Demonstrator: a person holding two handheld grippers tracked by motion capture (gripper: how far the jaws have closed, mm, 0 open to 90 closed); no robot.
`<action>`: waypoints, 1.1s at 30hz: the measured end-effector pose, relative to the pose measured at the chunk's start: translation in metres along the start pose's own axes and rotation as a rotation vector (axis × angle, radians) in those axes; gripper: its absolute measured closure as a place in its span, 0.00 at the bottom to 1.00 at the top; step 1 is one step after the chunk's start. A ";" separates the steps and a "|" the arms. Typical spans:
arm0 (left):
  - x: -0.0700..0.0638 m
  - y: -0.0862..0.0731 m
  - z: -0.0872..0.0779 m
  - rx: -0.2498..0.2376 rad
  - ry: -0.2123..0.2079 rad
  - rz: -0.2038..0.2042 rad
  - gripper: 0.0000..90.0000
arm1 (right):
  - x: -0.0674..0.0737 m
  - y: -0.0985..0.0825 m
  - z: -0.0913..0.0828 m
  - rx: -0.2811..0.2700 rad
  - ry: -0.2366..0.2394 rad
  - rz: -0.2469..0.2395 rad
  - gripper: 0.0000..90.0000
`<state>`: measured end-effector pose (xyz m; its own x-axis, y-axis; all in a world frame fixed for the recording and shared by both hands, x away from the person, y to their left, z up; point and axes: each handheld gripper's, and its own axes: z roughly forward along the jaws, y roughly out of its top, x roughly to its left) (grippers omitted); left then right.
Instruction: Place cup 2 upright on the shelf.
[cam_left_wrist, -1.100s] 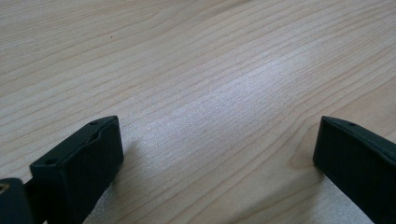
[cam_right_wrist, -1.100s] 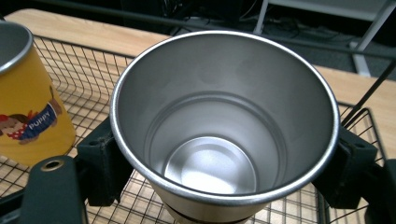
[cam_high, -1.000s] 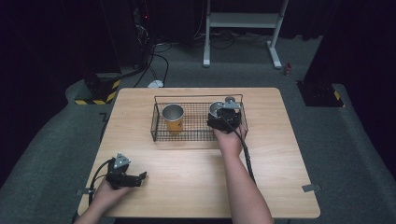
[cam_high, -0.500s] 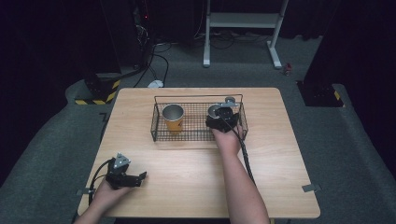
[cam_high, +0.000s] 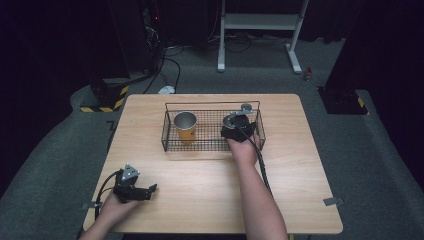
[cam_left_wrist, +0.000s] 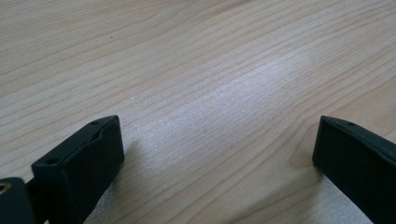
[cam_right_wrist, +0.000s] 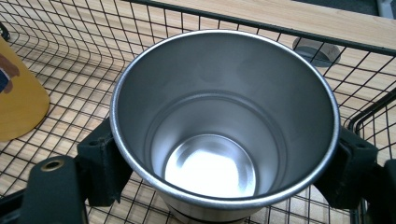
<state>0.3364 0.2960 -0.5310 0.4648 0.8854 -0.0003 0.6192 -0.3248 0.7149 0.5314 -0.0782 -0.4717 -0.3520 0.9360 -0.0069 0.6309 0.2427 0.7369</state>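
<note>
Black fingers of the right gripper (cam_right_wrist: 219, 172) press on both sides of a steel cup (cam_right_wrist: 224, 121), which stands upright inside the wire basket (cam_high: 212, 145), at its right end. An orange cup (cam_high: 185, 126) with a steel rim stands well apart from it at the basket's left end. Near the front left corner of the wooden surface (cam_high: 300, 190), the left gripper (cam_left_wrist: 215, 154) rests with its fingers spread wide and nothing between them.

steel cup (cam_right_wrist: 224, 130) | upright, empty, shiny | you have it in the wire basket (cam_high: 215, 145), 3 o'clock end
</note>
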 end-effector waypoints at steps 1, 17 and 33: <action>0.000 0.000 0.000 0.000 0.000 0.000 0.03 | 0.000 0.000 0.000 0.000 0.000 0.000 0.21; 0.000 0.000 0.000 -0.001 -0.001 -0.002 0.03 | 0.001 0.000 0.001 0.034 0.011 -0.019 0.20; 0.000 0.000 0.000 0.000 0.001 -0.001 0.03 | -0.002 0.006 -0.025 -0.022 0.023 -0.009 0.10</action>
<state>0.3362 0.2960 -0.5310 0.4638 0.8859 -0.0002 0.6192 -0.3241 0.7152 0.5187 -0.0845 -0.4501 -0.3733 0.9277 0.0018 0.6124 0.2450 0.7517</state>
